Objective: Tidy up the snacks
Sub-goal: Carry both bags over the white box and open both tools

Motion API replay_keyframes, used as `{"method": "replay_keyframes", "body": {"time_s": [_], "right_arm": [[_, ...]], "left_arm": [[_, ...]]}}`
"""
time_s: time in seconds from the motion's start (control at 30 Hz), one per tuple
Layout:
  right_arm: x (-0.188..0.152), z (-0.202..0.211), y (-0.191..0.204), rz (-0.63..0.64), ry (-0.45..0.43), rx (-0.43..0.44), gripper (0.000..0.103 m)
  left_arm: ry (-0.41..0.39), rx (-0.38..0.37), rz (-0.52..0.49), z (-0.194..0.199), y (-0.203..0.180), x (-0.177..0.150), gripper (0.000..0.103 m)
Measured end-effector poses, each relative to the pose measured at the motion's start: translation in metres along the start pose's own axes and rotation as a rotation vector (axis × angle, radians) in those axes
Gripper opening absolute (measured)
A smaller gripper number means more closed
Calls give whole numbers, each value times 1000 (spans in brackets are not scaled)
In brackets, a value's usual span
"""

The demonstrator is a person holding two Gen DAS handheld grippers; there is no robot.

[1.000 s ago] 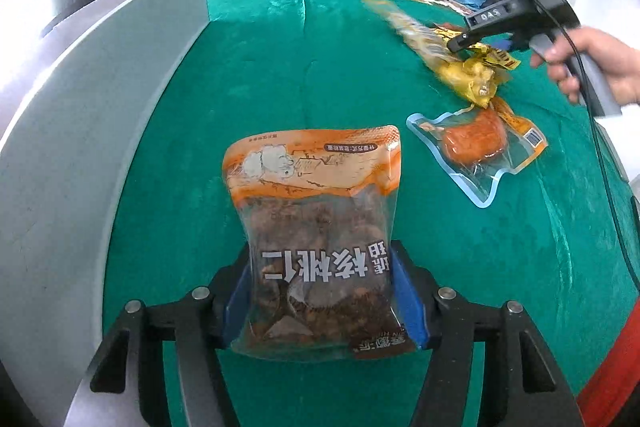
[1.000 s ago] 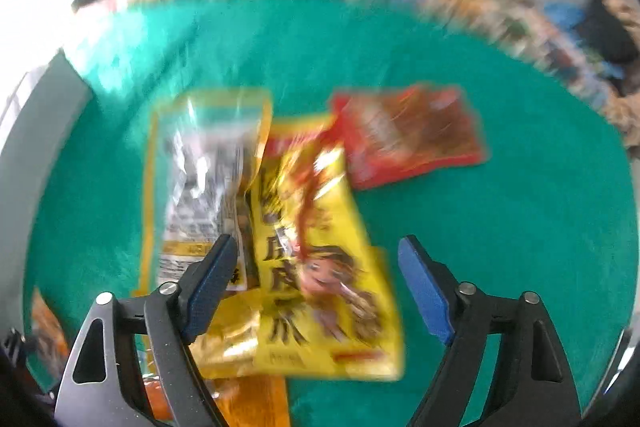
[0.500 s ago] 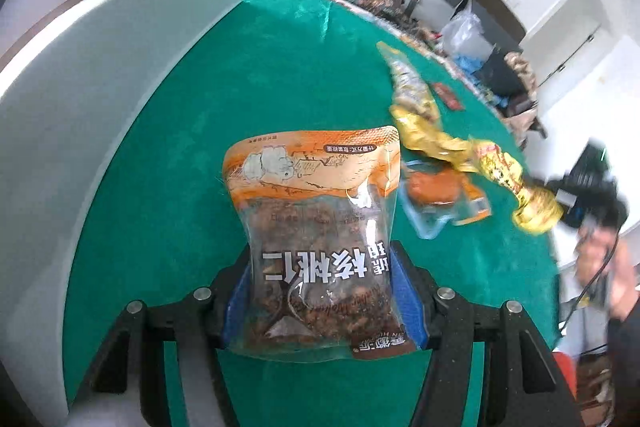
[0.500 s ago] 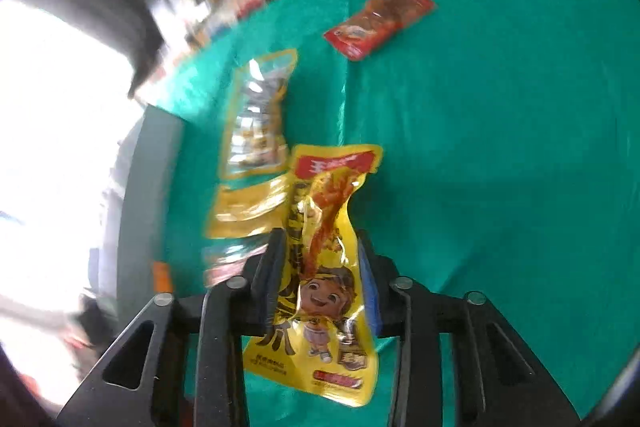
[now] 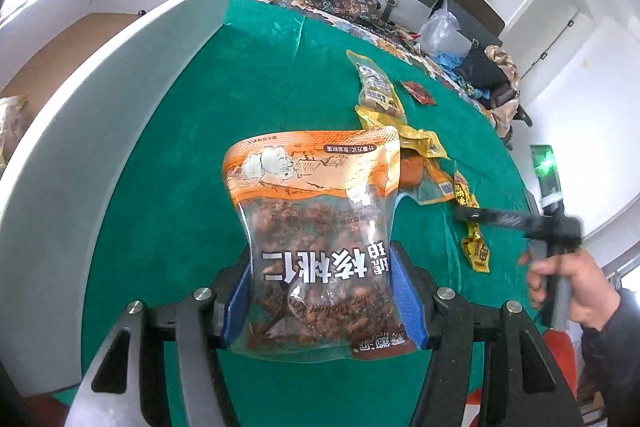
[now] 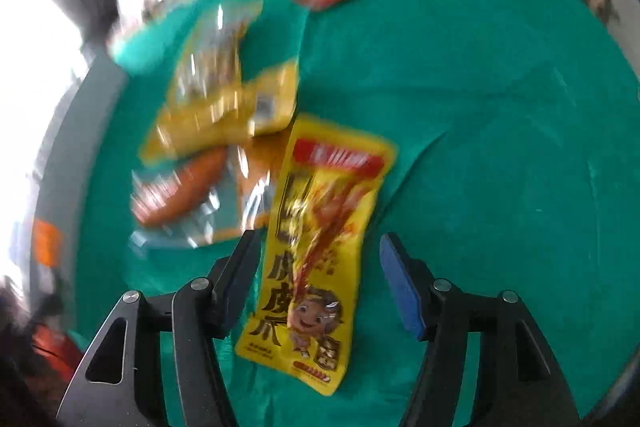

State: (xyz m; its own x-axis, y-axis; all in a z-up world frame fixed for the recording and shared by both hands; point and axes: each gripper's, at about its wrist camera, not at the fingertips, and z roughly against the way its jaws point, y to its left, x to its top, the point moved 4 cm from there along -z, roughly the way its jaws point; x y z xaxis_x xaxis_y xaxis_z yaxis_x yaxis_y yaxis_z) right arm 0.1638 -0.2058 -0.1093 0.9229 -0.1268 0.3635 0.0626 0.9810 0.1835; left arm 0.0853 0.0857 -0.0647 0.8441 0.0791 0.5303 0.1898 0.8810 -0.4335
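My left gripper [image 5: 324, 291] is shut on a clear bag of walnut kernels [image 5: 316, 211] with an orange top, held upright above the green cloth. In the right wrist view a yellow chicken-feet packet [image 6: 320, 239] sits between the blue pads of my right gripper [image 6: 320, 279]. Its jaws are opening and the pads stand off the packet, with a clear gap on the right side. The left wrist view shows the right gripper [image 5: 472, 215] in a person's hand [image 5: 572, 287], with the yellow packet [image 5: 474, 251] at its tip. Whether the packet rests on the cloth I cannot tell.
A white box [image 5: 100, 107] with a brown floor stands at the left, one packet [image 5: 10, 123] inside. Several snack packets lie bunched on the green cloth [image 5: 240, 87]: a clear-and-yellow one [image 5: 376, 91], a yellow one [image 5: 416, 139], an orange sausage pack [image 5: 424, 175], a small red one [image 5: 418, 93].
The right gripper closed on the yellow packet, carried it away from the pile, and its jaws have now spread off it. The left gripper rose and turned with the walnut bag.
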Motion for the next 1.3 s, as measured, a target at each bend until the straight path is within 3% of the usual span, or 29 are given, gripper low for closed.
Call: {"method": "replay_keyframes", "body": {"time_s": [0.07, 0.17, 0.23, 0.37, 0.5, 0.63, 0.8, 0.87, 0.97, 1.03, 1.07, 1.1, 1.2, 1.3], "right_arm": [[-6, -13, 30, 221, -10, -198, 54], [-6, -19, 38, 199, 29, -214, 40], [-14, -11, 25, 119, 26, -142, 38], [-28, 16, -18, -178, -55, 144, 37], [-27, 43, -14, -274, -137, 327, 38], [-6, 70, 51, -191, -183, 470, 38], [29, 80, 194, -15, -171, 678, 39], [29, 82, 256, 66, -155, 716, 39], [32, 75, 336, 179, -152, 729, 41], [34, 61, 375, 206, -154, 734, 53], [35, 50, 391, 225, -156, 703, 65], [37, 42, 403, 240, -149, 676, 73], [33, 28, 410, 274, -127, 606, 73], [26, 38, 376, 285, -205, 539, 73]], "left_arm": [[-11, -13, -4, 8, -2, 0, 61], [-44, -28, -30, 28, -9, 5, 61], [-65, -41, -42, 40, -12, 9, 61], [-117, -76, -30, 66, -16, 22, 61], [-174, -102, 19, 94, -1, 45, 61], [-253, -50, 65, 135, 41, 72, 61], [-302, 153, 87, 180, 119, 92, 61], [-304, 243, 107, 192, 154, 96, 61], [-293, 362, 135, 198, 201, 94, 66], [-269, 429, 155, 193, 230, 89, 84], [-252, 445, 165, 188, 241, 85, 92], [-233, 450, 176, 180, 252, 83, 94], [-186, 457, 206, 161, 264, 71, 95], [-195, 442, 208, 155, 257, 59, 99]]}}
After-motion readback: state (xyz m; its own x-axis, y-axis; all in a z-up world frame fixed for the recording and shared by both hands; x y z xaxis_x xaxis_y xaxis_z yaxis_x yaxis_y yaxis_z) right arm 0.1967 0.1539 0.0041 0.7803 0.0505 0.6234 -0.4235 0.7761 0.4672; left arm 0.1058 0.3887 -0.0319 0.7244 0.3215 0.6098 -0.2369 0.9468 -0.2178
